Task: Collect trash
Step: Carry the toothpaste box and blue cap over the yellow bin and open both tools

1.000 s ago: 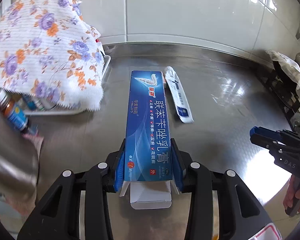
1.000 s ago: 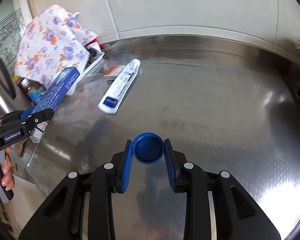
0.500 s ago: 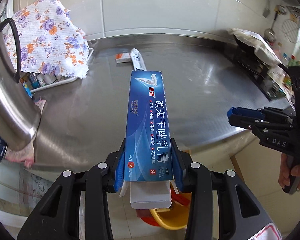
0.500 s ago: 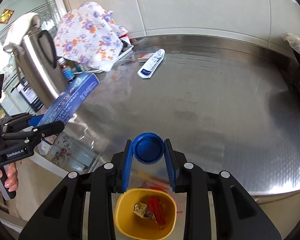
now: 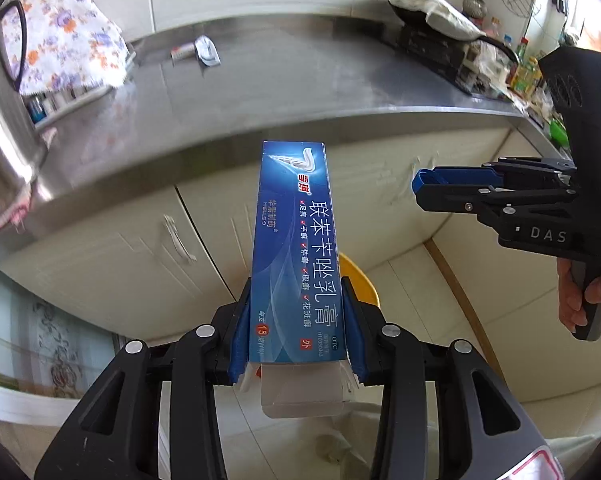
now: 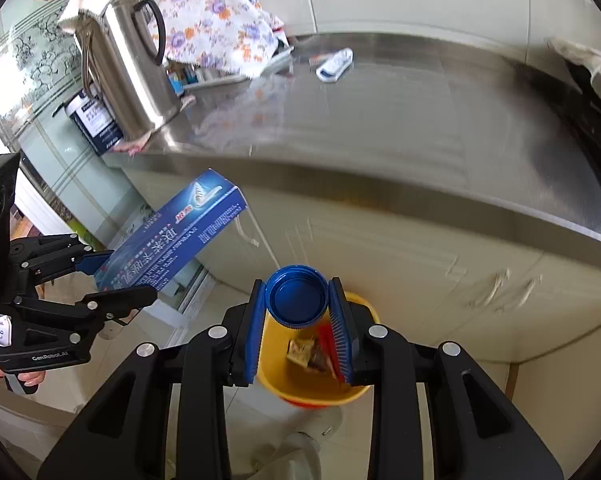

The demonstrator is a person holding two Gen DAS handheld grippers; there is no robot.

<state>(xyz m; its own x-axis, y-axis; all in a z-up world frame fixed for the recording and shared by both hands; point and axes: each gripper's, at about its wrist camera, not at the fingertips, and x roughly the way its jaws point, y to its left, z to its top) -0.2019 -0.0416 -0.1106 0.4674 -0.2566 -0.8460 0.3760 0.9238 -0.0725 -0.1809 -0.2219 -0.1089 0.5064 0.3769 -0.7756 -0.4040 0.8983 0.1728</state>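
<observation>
- Now the blue carton (image 5: 296, 248), centre frame, is clamped in the left gripper (image 5: 296, 332) jaws.
- Right gripper (image 6: 298, 320) jaws pinch a blue cap (image 6: 297, 297) above the yellow bin (image 6: 276, 384), lower centre.
- White tube (image 6: 335, 65) lies on the table (image 6: 400, 128), upper frame.

bin (image 6: 276, 380) on the floor before the counter (image 6: 420, 128); tube (image 6: 334, 65) on the counter, right of the kettle (image 6: 128, 68).

One blue box (image 5: 296, 248), one blue cap (image 6: 297, 296), one yellow bin (image 6: 316, 388), one white tube (image 6: 335, 65), one steel kettle (image 6: 128, 76), two tongs.
</observation>
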